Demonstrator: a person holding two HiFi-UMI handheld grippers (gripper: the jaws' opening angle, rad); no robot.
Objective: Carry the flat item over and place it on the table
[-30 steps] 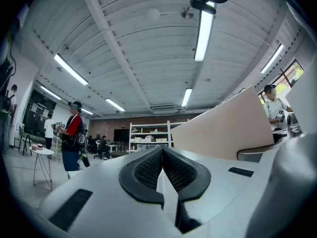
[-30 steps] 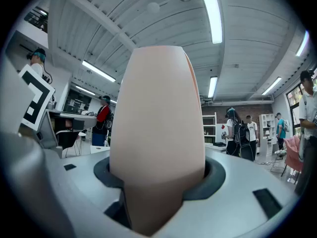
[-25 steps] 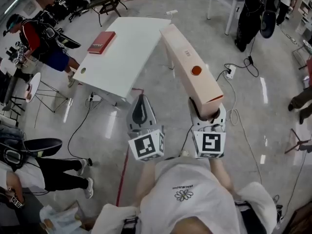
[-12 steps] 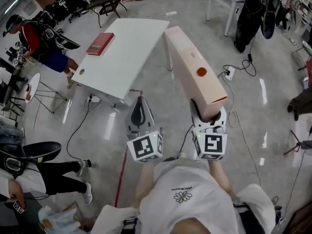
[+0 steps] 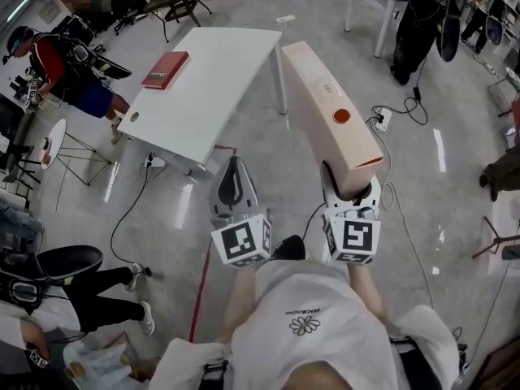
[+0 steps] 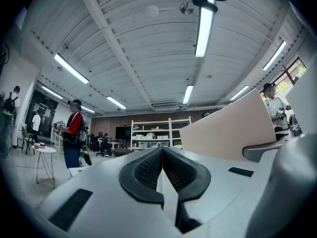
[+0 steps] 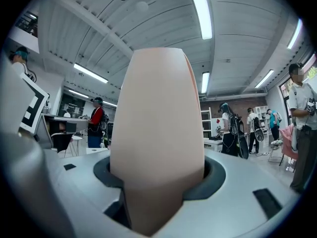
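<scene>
Pink flat box, clamped at its near end by the right gripper, juts out above the floor beside the white table. Left gripper is closed, empty. Best swung clear of the table corner, then lowered flat.

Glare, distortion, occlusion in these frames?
Head view: fisheye bows the white rectangular table; light streaks glare on the glossy grey floor. Right gripper view: the long pale-pink flat box blocks the centre. Left gripper view: bright ceiling tube light, dark vignetted corners.
</scene>
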